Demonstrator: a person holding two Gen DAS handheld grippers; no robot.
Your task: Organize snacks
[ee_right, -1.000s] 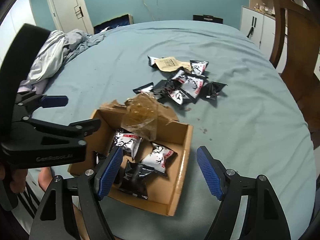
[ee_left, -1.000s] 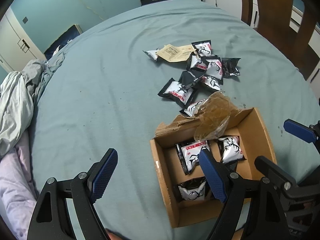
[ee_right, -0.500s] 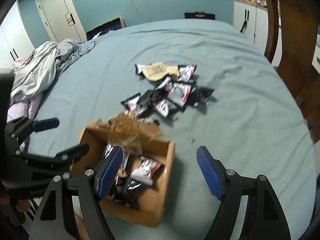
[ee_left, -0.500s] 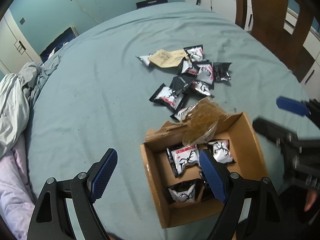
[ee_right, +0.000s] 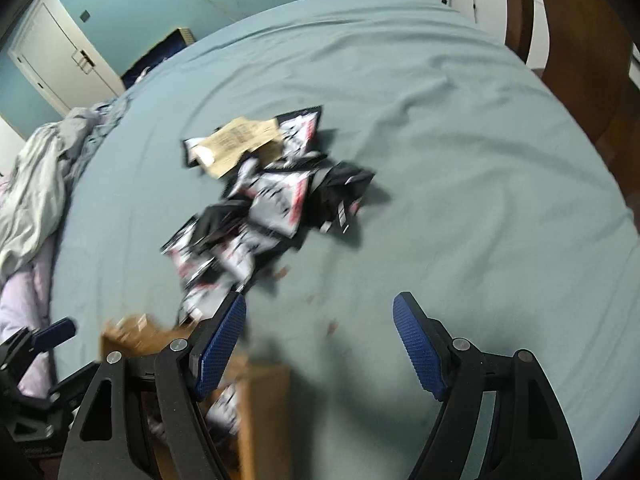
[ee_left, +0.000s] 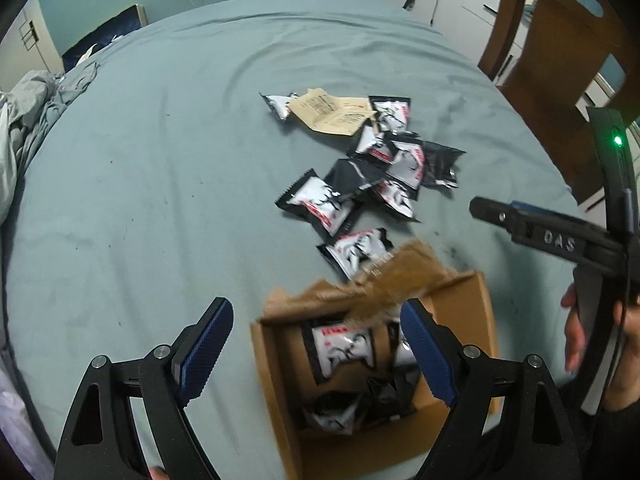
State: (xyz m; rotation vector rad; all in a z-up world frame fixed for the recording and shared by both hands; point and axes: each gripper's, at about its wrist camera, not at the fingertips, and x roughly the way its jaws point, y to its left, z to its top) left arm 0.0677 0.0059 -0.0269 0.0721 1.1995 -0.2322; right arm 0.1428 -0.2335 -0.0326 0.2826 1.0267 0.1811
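A round table under a grey-green cloth (ee_left: pixel 160 168) is filling both views. A wooden chair (ee_left: pixel 560 60) is standing at its far right edge, and a heap of crumpled laundry (ee_right: pixel 36 176) is lying at its left edge.

An open cardboard box (ee_left: pixel 486 308) is sitting on the near part of the table, its torn flap and a crumpled piece of clear brown wrap (ee_left: pixel 400 280) standing up along its far side. Several black-and-white snack packets (ee_left: pixel 344 344) are lying inside the box.

A loose pile of the same packets (ee_left: pixel 396 164) is lying on the cloth just beyond the box, near the table's middle. A tan paper sachet (ee_left: pixel 332 112) is resting on the far end of the pile.

The left gripper (ee_left: pixel 316 350) is hovering over the left half of the box, its jaws standing wide apart with nothing clamped between them. The right gripper (ee_right: pixel 320 344) is hovering over bare cloth to the right of the box and near the pile, jaws likewise apart and empty. A hand (ee_left: pixel 588 328) is holding its handle in the left wrist view.
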